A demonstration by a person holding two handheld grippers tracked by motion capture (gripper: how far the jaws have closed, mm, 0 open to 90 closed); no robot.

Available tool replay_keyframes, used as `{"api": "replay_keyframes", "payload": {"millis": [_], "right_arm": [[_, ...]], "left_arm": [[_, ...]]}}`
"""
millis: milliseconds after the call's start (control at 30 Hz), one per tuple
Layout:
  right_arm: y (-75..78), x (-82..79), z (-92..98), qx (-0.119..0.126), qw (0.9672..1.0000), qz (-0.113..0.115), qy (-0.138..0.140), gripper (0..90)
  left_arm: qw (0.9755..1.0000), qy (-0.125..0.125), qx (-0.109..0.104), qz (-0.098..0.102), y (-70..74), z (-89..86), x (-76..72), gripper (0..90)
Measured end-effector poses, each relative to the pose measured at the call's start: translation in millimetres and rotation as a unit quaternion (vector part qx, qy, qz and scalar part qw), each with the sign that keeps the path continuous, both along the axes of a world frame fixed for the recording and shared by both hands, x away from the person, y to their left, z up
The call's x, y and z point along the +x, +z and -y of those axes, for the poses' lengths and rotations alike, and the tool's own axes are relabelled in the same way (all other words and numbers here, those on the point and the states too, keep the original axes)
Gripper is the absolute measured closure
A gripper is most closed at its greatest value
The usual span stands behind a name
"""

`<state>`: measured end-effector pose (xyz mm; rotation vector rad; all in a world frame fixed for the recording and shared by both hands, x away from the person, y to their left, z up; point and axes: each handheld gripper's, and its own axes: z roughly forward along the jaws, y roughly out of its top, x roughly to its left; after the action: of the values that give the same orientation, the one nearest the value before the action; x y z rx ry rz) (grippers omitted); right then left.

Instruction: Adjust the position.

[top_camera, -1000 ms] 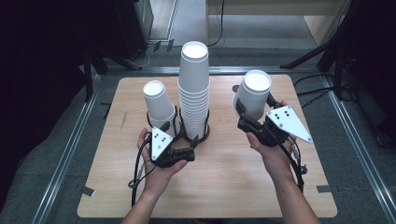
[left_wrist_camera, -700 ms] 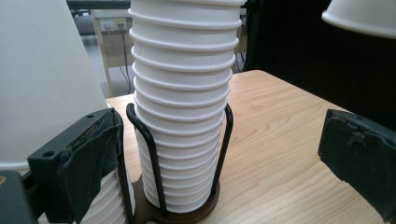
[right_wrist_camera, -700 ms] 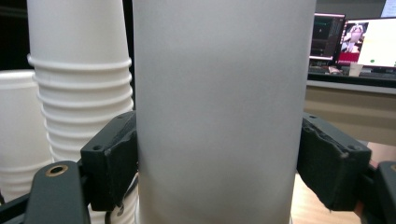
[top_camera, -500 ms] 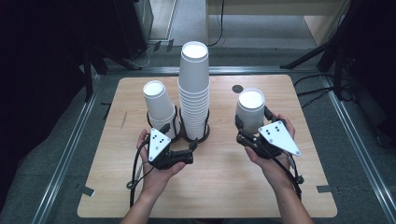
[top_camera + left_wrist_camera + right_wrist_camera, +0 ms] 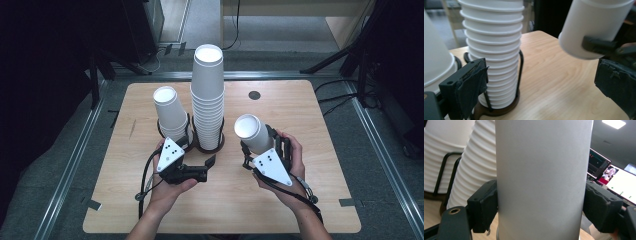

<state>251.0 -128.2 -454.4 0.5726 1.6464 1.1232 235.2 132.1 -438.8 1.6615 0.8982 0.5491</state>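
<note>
A tall stack of white paper cups (image 5: pixel 207 100) stands in a black wire holder (image 5: pixel 206 146) at the table's middle; it also rises just past the left jaw in the left gripper view (image 5: pixel 495 50). A shorter stack (image 5: pixel 170 113) stands to its left. My right gripper (image 5: pixel 256 149) is shut on a single white cup (image 5: pixel 253 132), held tilted just above the table, right of the tall stack. In the right gripper view both pads (image 5: pixel 485 205) press on that cup's wall (image 5: pixel 541 180). My left gripper (image 5: pixel 199 153) stands open at the tall stack's base, with nothing between its jaws (image 5: pixel 541 75).
A small black disc (image 5: pixel 254 95) lies at the back of the wooden table (image 5: pixel 300 210). Metal rails run along both sides of it, and dark stand legs (image 5: pixel 345 60) are at the back right. A lit monitor (image 5: pixel 609 170) glows behind the held cup.
My right gripper has come down and nearer to the person with the cup, from above the table's right back to just over its surface. The left gripper has stayed put.
</note>
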Motion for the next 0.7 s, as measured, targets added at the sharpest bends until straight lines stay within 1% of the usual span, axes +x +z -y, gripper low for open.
{"api": "replay_keyframes", "payload": {"millis": [167, 233, 300, 433, 500, 567, 633, 700], "right_arm": [[-10.1, -3.3, -4.2, -0.02, 0.9997, 0.001, 0.014, 19.8], [-12.7, -4.9, -7.3, -0.026, 0.9995, 0.003, 0.016, 19.8], [-14.4, -6.6, -10.3, -0.033, 0.9992, 0.004, 0.022, 19.7], [-19.1, -9.7, -16.6, -0.05, 0.9982, 0.01, 0.033, 19.7], [-22.4, -10.7, -19.1, -0.054, 0.9977, 0.007, 0.039, 19.7], [-25.8, -11.4, -21.6, -0.06, 0.9972, 0.006, 0.045, 19.7], [-28.6, -11.9, -24.4, -0.068, 0.9965, 0.006, 0.049, 19.7], [-31.1, -13.4, -27.4, -0.072, 0.9958, 0.005, 0.057, 19.7]], "left_arm": [[0.9992, -0.034, 0.003, -0.02, 9.1, -0.9, -1.2, 0.0], [0.9986, -0.043, 0.01, -0.028, 10.9, -0.3, -1.6, 0.0], [0.9981, -0.053, 0.01, -0.031, 11.8, 0.4, -2.2, 0.0], [0.9974, -0.056, 0.015, -0.043, 12.2, 0.8, -0.9, 0.0], [0.9969, -0.058, 0.021, -0.048, 12.2, 0.3, -0.1, 0.0], [0.9967, -0.058, 0.02, -0.053, 12.7, -0.1, 0.0, 0.0], [0.996, -0.064, 0.02, -0.059, 13.2, -0.3, 0.4, 0.0], [0.9955, -0.069, 0.027, -0.06, 13.2, 1.2, 0.0, 0.0]]}}
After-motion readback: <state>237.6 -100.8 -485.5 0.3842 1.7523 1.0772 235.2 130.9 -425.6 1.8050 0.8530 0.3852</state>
